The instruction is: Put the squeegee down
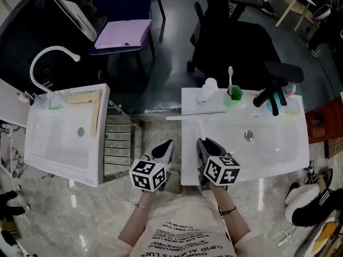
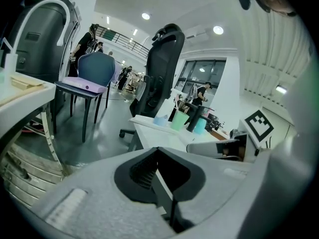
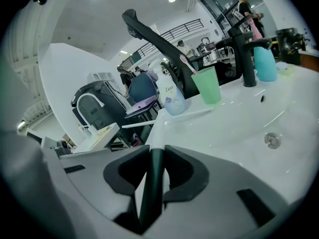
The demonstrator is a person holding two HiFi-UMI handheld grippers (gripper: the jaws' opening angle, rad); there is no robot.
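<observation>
The squeegee [image 1: 195, 114] is a long thin pale bar. It lies flat on the back ledge of the right white sink [image 1: 289, 159], its left end past the sink's edge; the right gripper view shows the squeegee [image 3: 164, 119] in front of the bottle and cup. My right gripper [image 1: 203, 143] hovers over that sink's front left corner, its jaws a narrow slit apart with nothing between them. My left gripper [image 1: 168, 145] hangs over the gap between the two sinks, jaws together and empty. Neither gripper touches the squeegee.
Behind the squeegee stand a clear bottle [image 1: 208, 89], a green cup with a toothbrush [image 1: 232, 96], a black tap [image 1: 269, 94] and a blue cup [image 1: 290, 91]. A second white sink [image 1: 40, 154] sits at left, with a metal rack [image 1: 118, 143] between. A person sits at lower right.
</observation>
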